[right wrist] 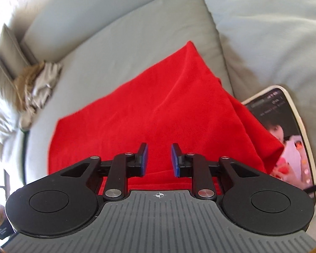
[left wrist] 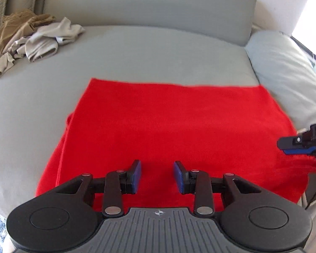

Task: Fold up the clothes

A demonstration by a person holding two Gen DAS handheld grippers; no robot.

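Note:
A red garment point(left wrist: 170, 122) lies spread flat on the grey sofa seat point(left wrist: 137, 52), folded into a rough rectangle. My left gripper point(left wrist: 157, 176) hovers over its near edge, open, with only cloth showing below the gap between the blue pads. My right gripper point(right wrist: 159, 160) is also open above the red garment point(right wrist: 149, 109), which shows a raised crease running toward its far corner. In the left wrist view the right gripper point(left wrist: 295, 145) appears side-on at the garment's right edge. Whether either gripper touches the cloth I cannot tell.
A heap of tan and pale grey clothes point(left wrist: 31, 40) sits at the back left of the seat, also seen as the clothes heap point(right wrist: 38, 88). A lit phone point(right wrist: 284, 130) lies beside the garment's right corner. A grey cushion point(left wrist: 284, 69) borders the right side.

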